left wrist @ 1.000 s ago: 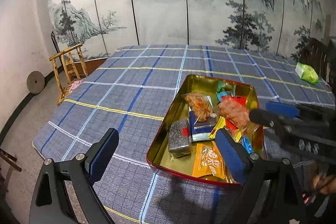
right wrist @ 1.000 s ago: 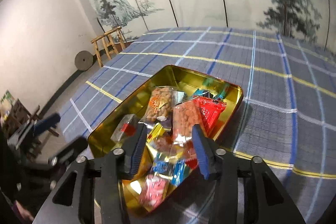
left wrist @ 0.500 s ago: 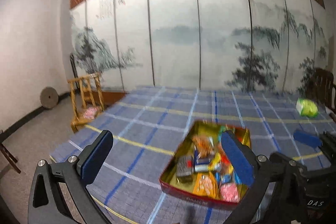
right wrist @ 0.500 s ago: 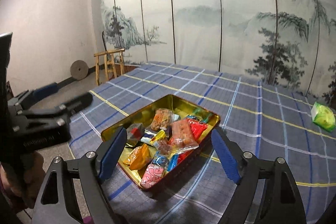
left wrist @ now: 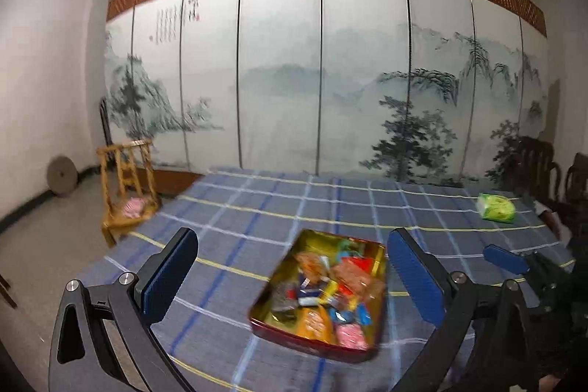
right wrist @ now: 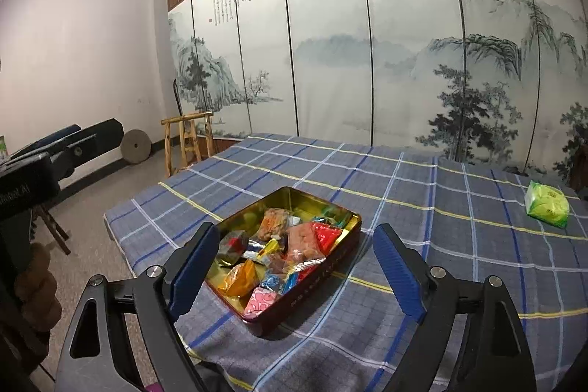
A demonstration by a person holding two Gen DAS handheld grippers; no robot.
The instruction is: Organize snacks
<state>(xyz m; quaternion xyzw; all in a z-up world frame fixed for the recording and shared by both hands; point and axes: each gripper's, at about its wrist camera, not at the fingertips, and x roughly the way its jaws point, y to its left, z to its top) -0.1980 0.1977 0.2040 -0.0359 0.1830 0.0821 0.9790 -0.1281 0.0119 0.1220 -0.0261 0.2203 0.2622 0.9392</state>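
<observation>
Blue-padded jaws of left gripper [left wrist: 294,278] and right gripper [right wrist: 296,269], just opened wider, stand wide, empty.

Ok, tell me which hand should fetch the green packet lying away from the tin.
Right, probably. The green packet lies far right on the tablecloth, on that hand's side; the right tongs have just been opening, with nothing between them.
</observation>
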